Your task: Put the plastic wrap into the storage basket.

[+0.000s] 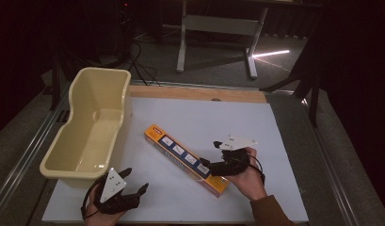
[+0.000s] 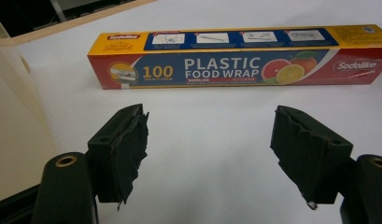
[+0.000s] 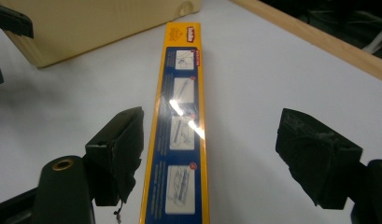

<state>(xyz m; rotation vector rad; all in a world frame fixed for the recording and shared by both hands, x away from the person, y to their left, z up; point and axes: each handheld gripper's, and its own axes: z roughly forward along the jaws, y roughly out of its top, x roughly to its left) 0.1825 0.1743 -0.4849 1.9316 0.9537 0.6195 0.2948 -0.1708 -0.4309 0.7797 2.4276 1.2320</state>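
On the white table top, your right gripper lies low and nearly level over the near end of the plastic food wrap box, its jaws spread wide to either side of the box with the pads not pressing it. Your right hand cups the gripper from behind, the wrist angled in from the table's near right corner. The box lies flat and slantwise in the middle of the table, its far end pointing toward the cream plastic tub, which stands at the table's left edge. Your left gripper rests at the near edge, jaws released and holding nothing, aimed at the box's long side from a short way off.
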